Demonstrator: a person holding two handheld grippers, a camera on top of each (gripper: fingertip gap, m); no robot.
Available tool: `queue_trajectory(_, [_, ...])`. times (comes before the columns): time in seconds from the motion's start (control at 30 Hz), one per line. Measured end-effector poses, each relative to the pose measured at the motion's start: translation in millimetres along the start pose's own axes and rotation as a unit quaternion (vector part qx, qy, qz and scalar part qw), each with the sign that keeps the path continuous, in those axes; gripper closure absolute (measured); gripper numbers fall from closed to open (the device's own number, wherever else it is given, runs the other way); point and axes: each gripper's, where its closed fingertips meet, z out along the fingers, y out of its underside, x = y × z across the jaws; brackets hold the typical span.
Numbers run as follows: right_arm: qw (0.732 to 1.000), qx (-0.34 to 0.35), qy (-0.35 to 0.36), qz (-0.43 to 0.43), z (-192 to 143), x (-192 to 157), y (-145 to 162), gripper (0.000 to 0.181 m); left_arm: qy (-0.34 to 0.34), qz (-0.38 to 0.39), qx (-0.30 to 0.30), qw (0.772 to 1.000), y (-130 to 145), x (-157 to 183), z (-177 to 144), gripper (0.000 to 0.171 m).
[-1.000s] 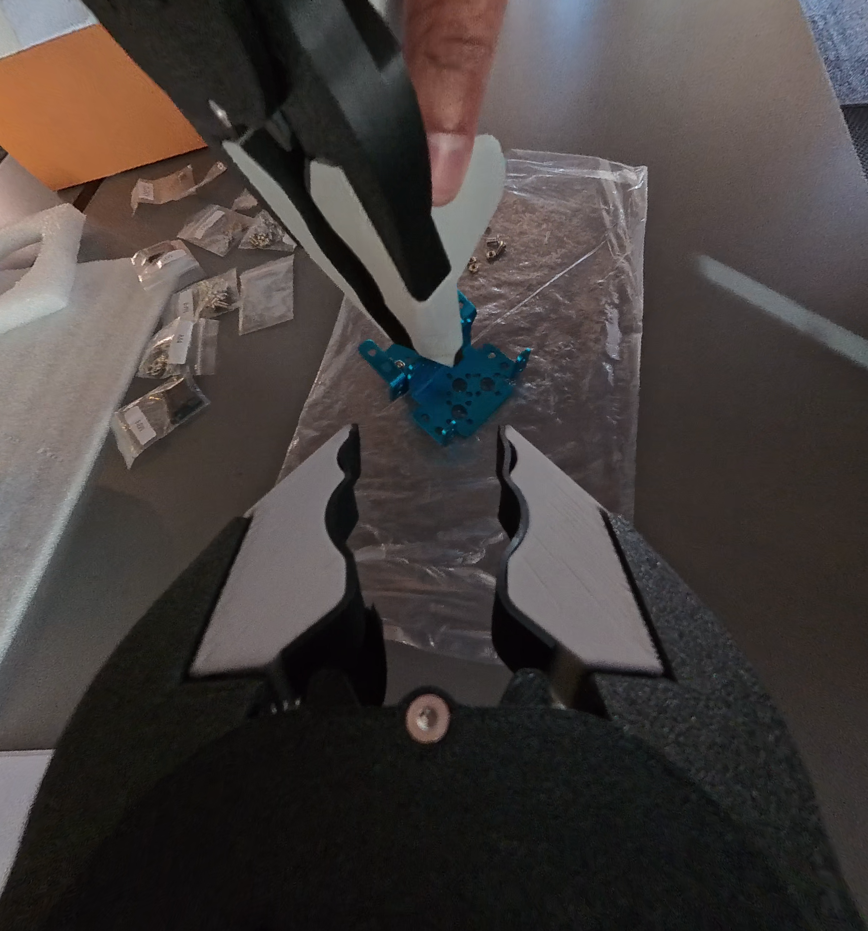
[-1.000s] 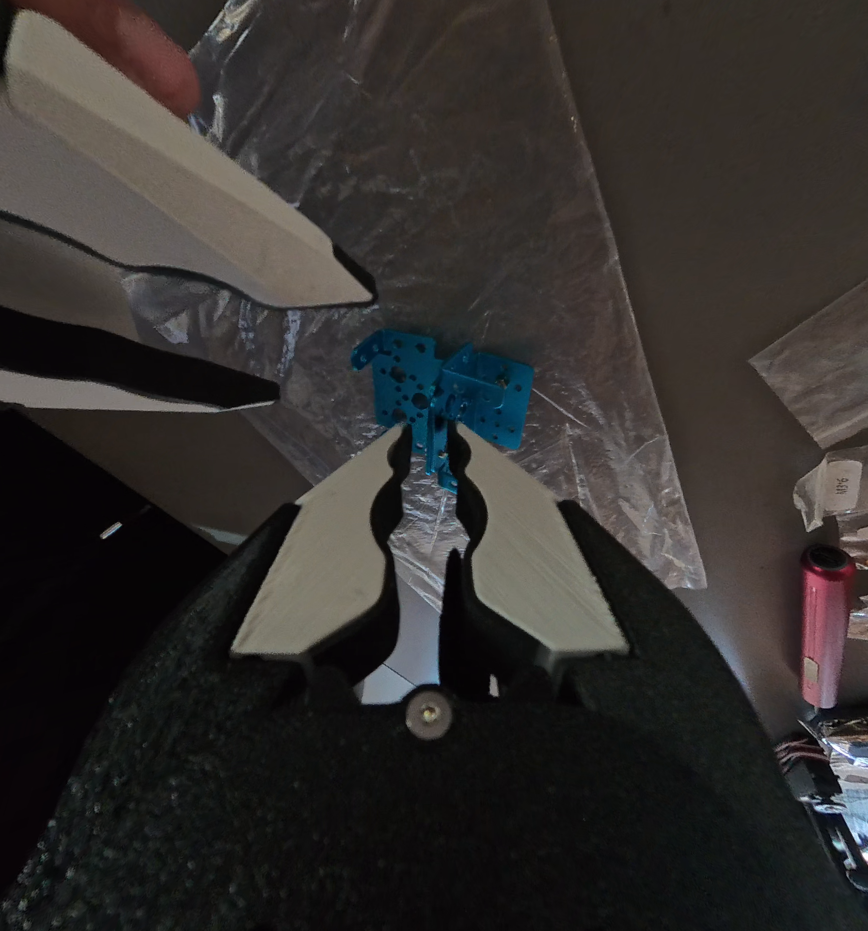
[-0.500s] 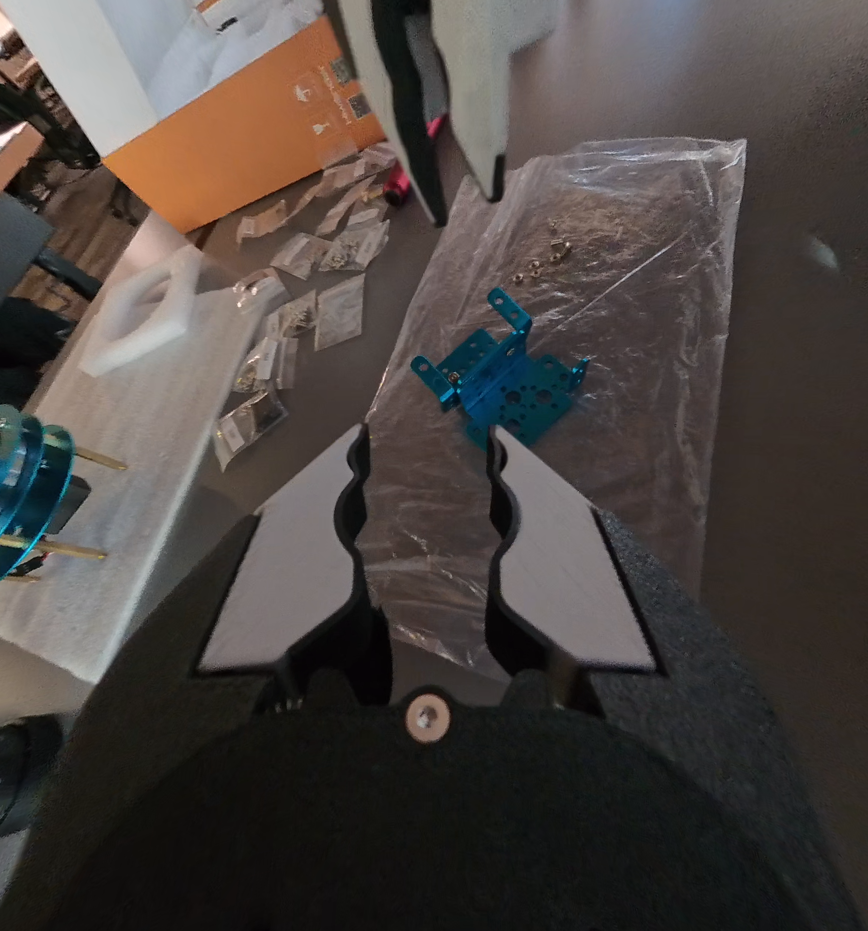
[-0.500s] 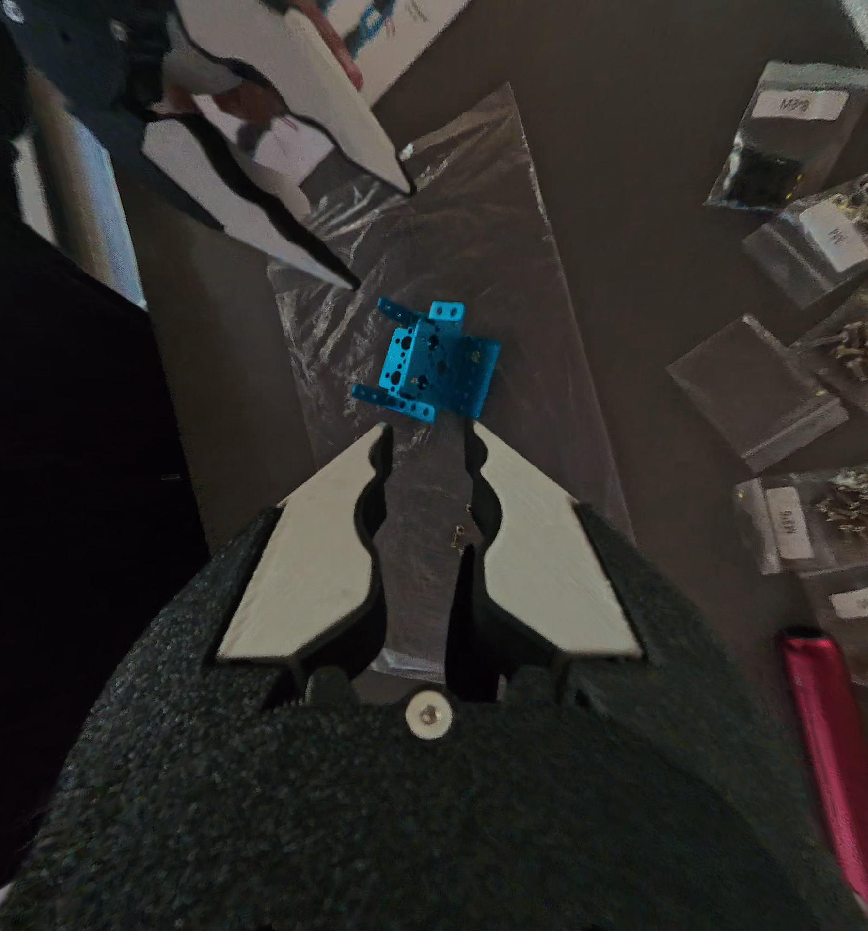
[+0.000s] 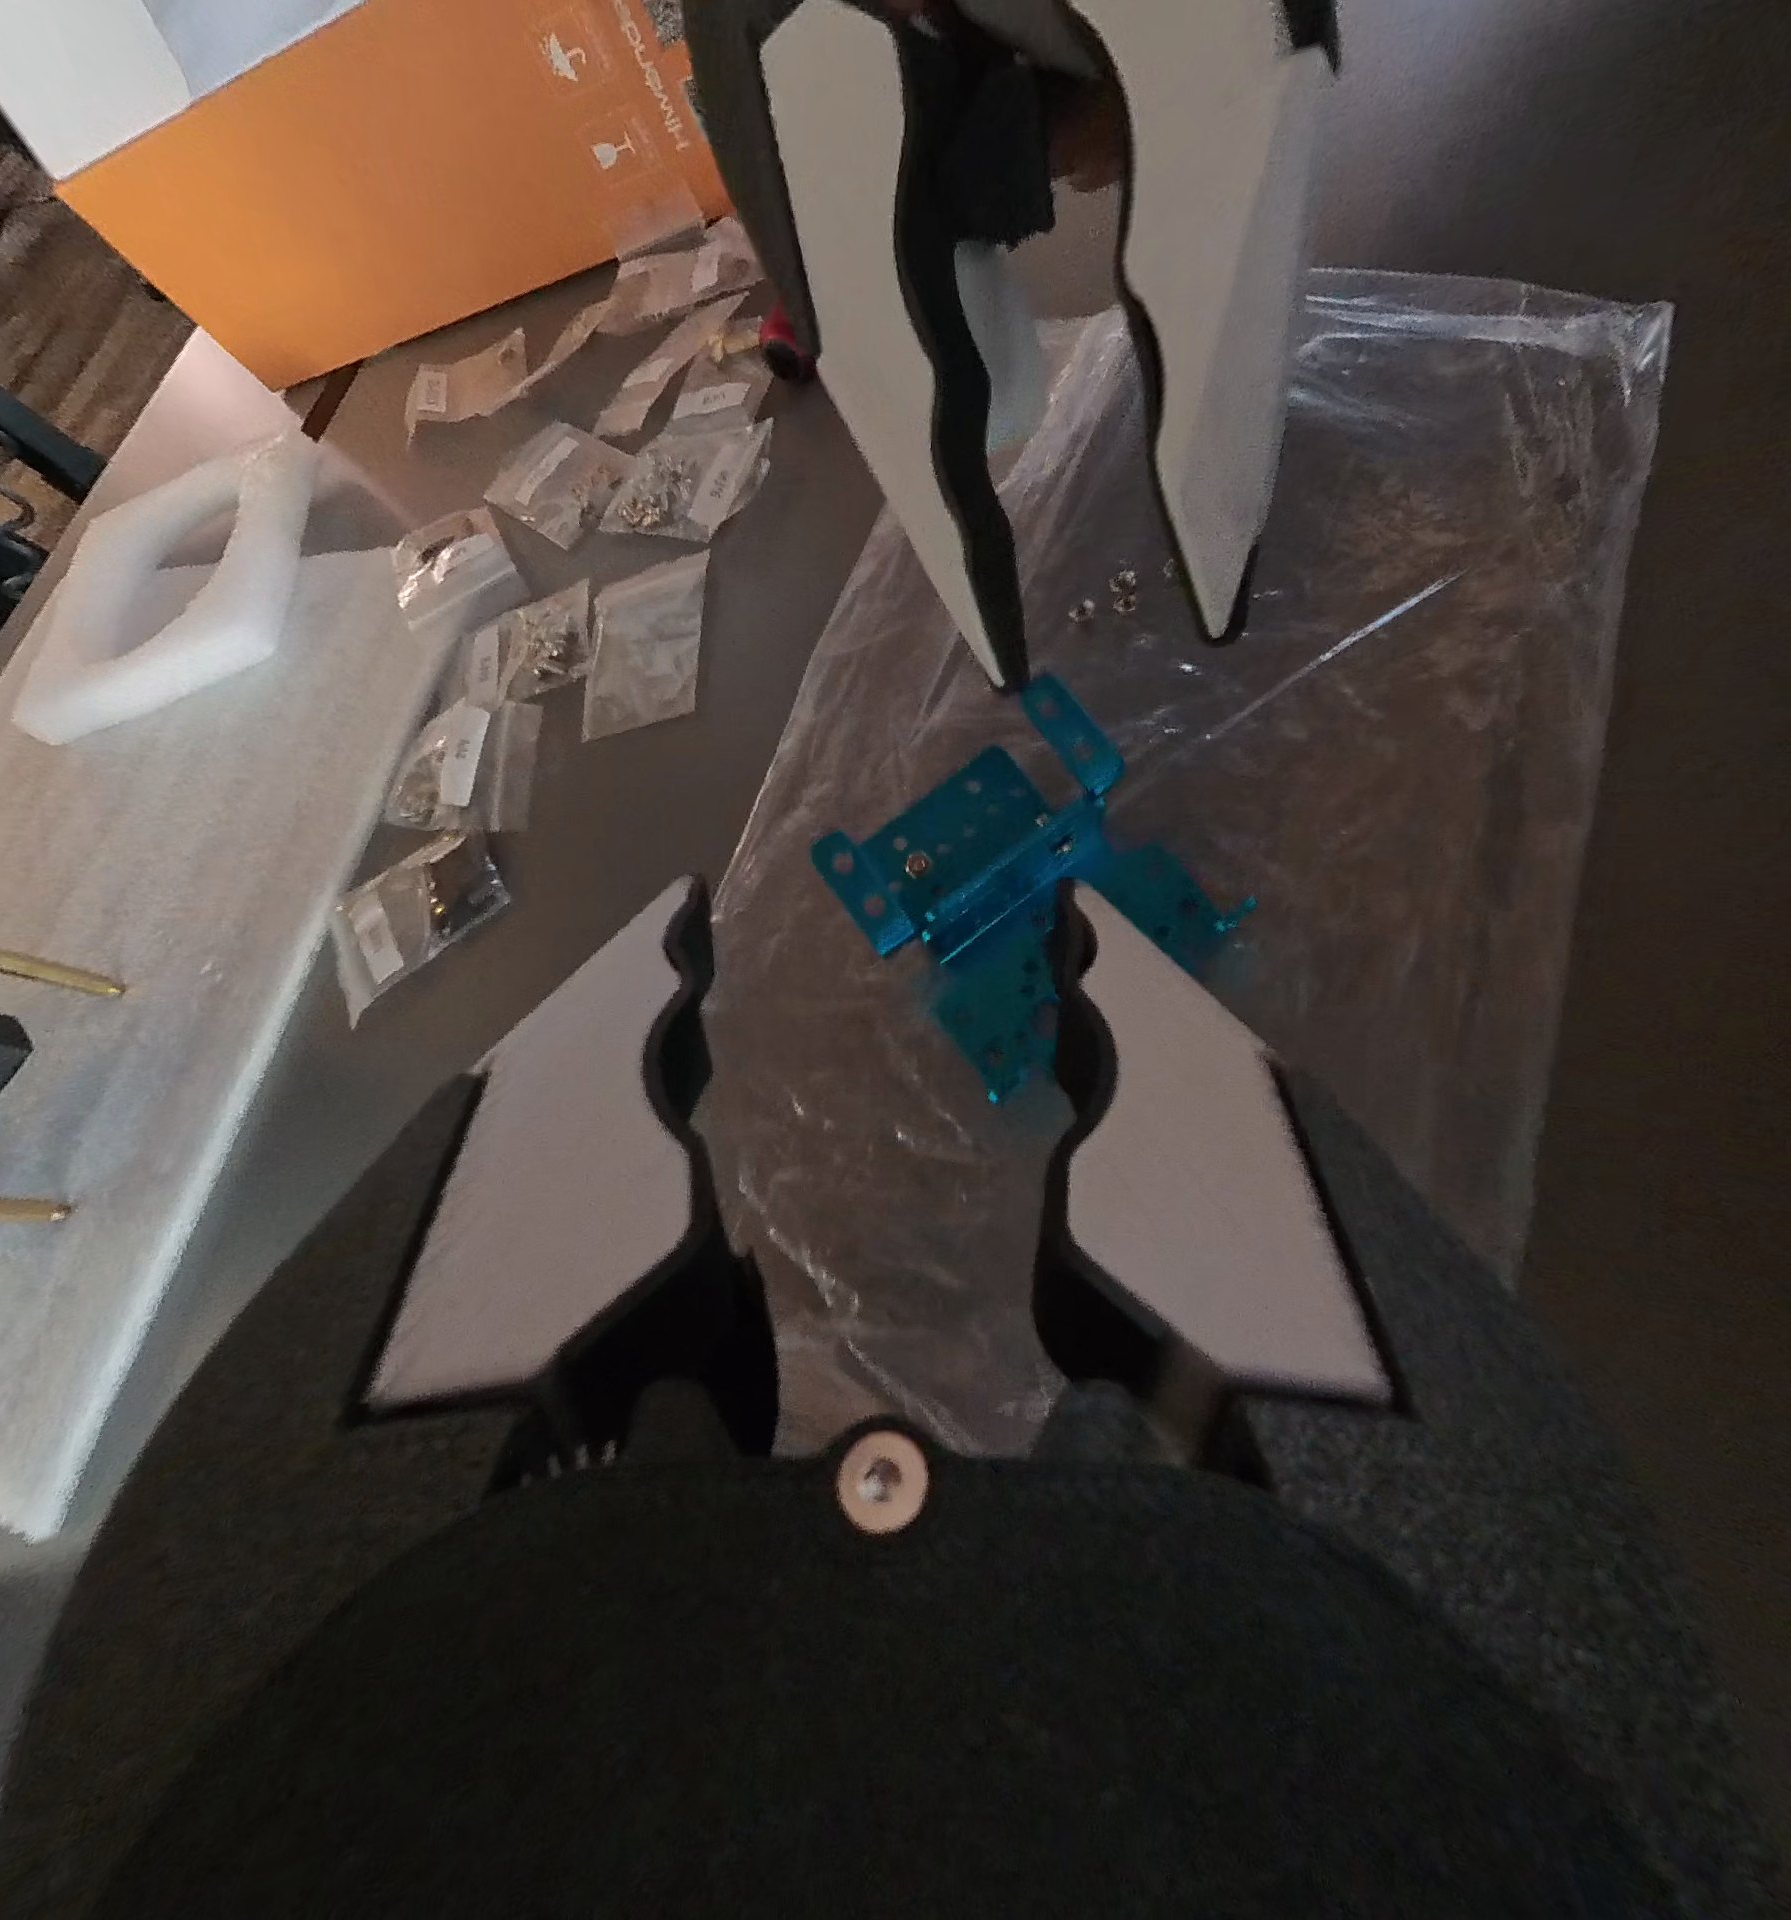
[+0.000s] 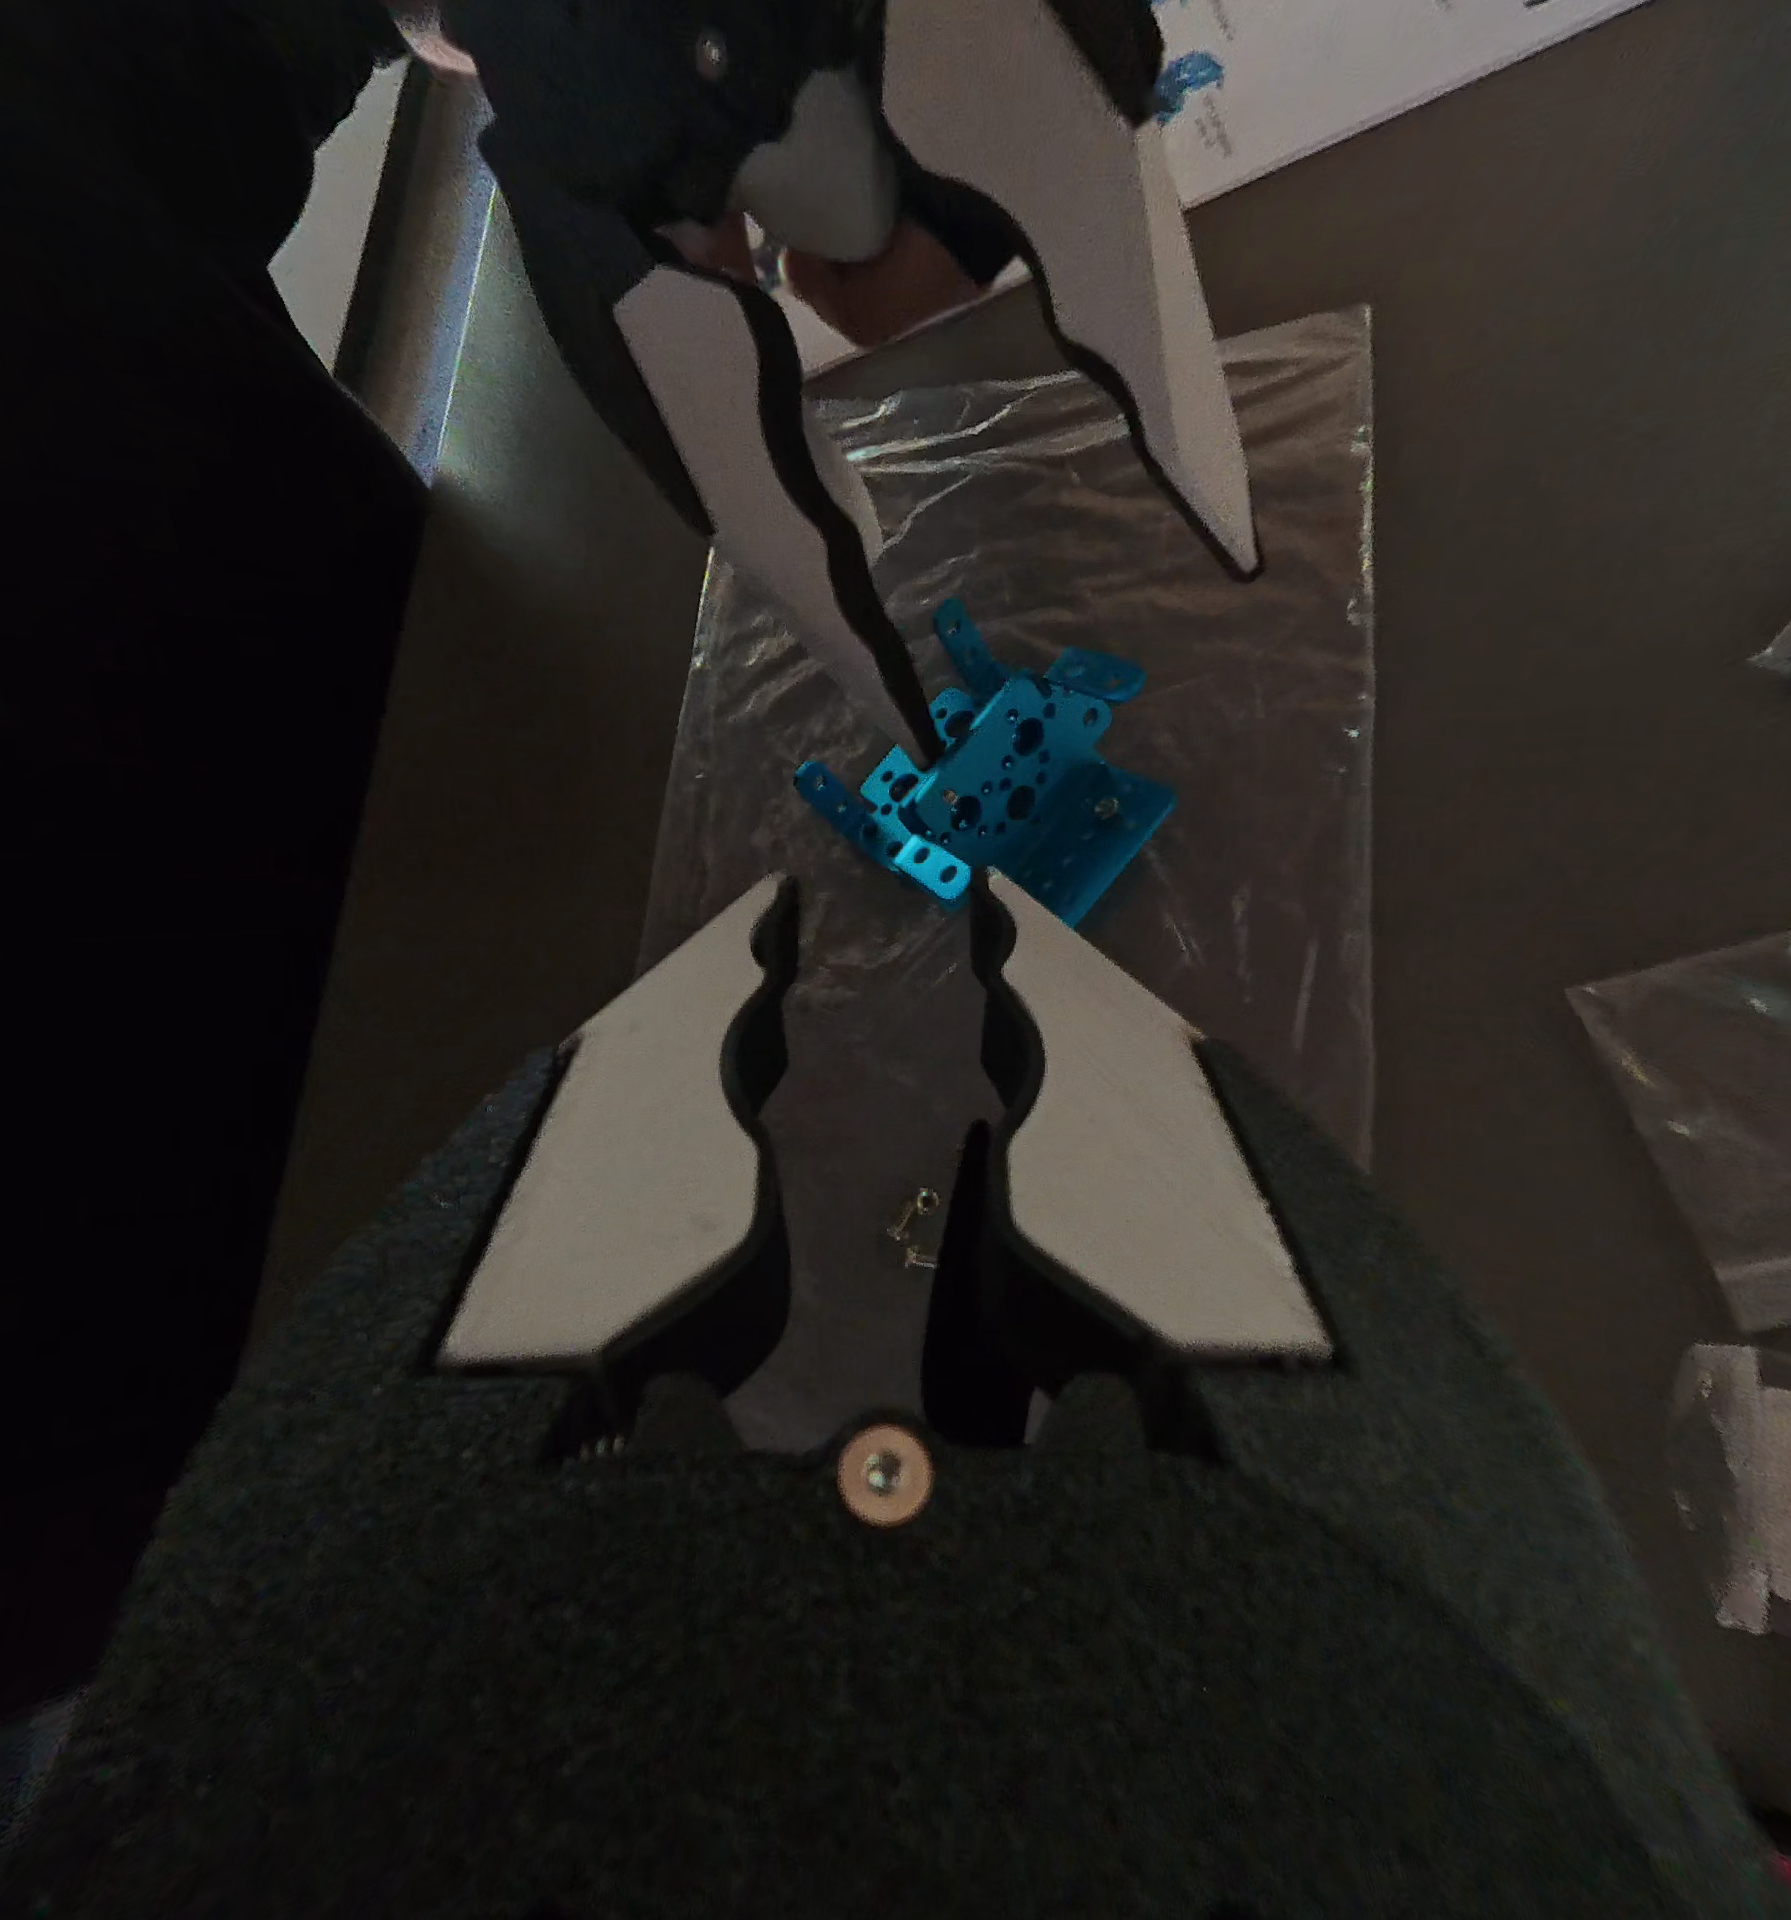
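Note:
A blue perforated metal bracket assembly [image 5: 984,883] lies on a clear plastic bag [image 5: 1442,727]. My left gripper [image 5: 891,902] is open and empty; its right fingertip overlaps the bracket's near edge. My right gripper [image 5: 1109,649] comes in from the far side, open, with one tip next to the bracket's upright tab. In the right wrist view the bracket [image 6: 1016,800] lies just ahead of my open, empty right gripper [image 6: 889,885]. The left gripper [image 6: 1078,655] hangs over it, one fingertip beside the bracket. Whether any tip touches it I cannot tell.
Small loose screws [image 5: 1109,597] lie on the bag; two show between my right fingers [image 6: 917,1231]. Several small bags of hardware [image 5: 579,582] lie left of it, with a white foam block [image 5: 164,592], an orange box [image 5: 382,177] and a pink cylinder [image 5: 787,348]. Tip to tip, the grippers are about 5 cm apart.
The right gripper, shut on the bracket a second ago, let go, pulled back and has come in again, open. The left gripper has moved closer to the bracket.

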Motion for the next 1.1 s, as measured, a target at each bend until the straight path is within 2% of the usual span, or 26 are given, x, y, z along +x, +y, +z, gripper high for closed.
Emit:
queue_trajectory(0.23, [0.999,0.01,-0.034,0.019,4,-2,5,0.15,-0.001,0.03,-0.002,1.0,-2,6,10,0.104])
queue_trajectory(0.63, [0.998,0.026,-0.048,0.031,1,-4,5,0.149,-0.011,0.019,0.008,1.0,-3,2,6,0.104])
queue_trajectory(0.8, [0.999,0.018,-0.029,0.022,1,-1,8,0.15,-0.005,0.018,0.01,1.0,-3,3,6,0.104])
queue_trajectory(0.87, [1.0,0.01,-0.007,0.01,-10,7,12,0.151,-0.006,0.023,0.009,1.0,-1,4,4,0.104])
queue_trajectory(0.93, [0.999,-0.018,0.021,-0.016,-29,19,22,0.16,-0.006,0.021,0.012,1.0,0,3,2,0.104])
queue_trajectory(1.0, [0.997,-0.054,0.03,-0.046,-43,21,34,0.158,0.003,0.0,0.024,1.0,0,4,-3,0.106])
queue_trajectory(1.1, [0.988,-0.121,0.027,-0.086,-42,11,50,0.164,0.008,-0.039,0.047,0.998,-3,-2,-11,0.11])
